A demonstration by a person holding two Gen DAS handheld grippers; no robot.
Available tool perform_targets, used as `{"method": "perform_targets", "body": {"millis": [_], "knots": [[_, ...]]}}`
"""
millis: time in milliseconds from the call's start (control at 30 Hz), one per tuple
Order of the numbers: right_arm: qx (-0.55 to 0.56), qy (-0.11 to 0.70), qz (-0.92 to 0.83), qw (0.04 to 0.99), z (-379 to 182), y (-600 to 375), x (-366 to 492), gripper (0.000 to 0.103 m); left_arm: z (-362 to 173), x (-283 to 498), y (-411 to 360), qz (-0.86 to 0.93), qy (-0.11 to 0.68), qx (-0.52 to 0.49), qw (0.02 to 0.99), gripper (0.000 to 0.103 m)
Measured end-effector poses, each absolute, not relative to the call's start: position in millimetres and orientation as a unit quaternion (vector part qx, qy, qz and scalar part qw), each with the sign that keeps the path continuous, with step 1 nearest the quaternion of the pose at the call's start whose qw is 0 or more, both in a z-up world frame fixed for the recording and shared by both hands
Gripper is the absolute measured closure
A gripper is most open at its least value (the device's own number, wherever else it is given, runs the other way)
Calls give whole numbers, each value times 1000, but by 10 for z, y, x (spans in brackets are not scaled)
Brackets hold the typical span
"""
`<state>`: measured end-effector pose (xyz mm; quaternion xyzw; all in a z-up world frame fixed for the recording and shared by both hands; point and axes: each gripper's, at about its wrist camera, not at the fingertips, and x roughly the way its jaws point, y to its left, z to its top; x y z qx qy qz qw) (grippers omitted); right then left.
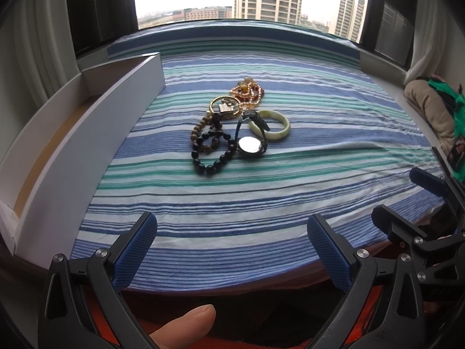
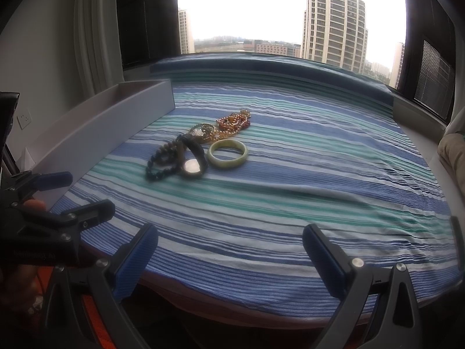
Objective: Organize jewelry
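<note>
A small heap of jewelry lies mid-table on a striped cloth: a pale green bangle (image 1: 270, 125) (image 2: 228, 152), a dark watch (image 1: 250, 145) (image 2: 191, 165), a black bead bracelet (image 1: 213, 160) (image 2: 159, 171), a brown bead bracelet (image 1: 200, 131), a gold ring piece (image 1: 225, 107) (image 2: 202, 131) and a gold-and-red chain (image 1: 248, 91) (image 2: 232, 123). My left gripper (image 1: 232, 241) is open and empty at the near table edge. My right gripper (image 2: 231, 250) is open and empty, also at the near edge, and shows at the right of the left wrist view (image 1: 407, 203).
A long white open box (image 1: 87, 133) (image 2: 101, 125) stands along the table's left side. The blue, green and white striped cloth (image 1: 261, 197) (image 2: 290, 197) covers the table. A window is behind; a beige and green bundle (image 1: 433, 107) lies at the right.
</note>
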<state>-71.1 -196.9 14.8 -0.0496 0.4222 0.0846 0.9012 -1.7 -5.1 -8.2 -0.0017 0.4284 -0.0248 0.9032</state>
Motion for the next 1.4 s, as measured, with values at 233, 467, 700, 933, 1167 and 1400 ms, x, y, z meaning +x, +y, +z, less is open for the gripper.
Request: {"method": "perform_targets", "body": {"millis": [233,467,700,933,1167,1400], "knots": [[-49,422,85,901,147,-1969,-710,2,-91,-15,-46,-25,430,-3,902,1],[-50,421,85,902,151,-1956,-737,2,-91,-24,-56,-25,431,-4,902,1],[-50,422,83,902,145,-1945,-751,2,-122,0,-38,-24,439,-11,898,1],[-44,422,82,902,131,-1982,-737,2,-107,-21,-59,-25,440,-5,898,1],[-45,426,83,900,99,-1976,-713,2,-166,47,-4,-23,452,-13,892,1],[-36,432,79,898,69,-2020,-692,2,-161,294,369,19,445,-40,894,1]]}}
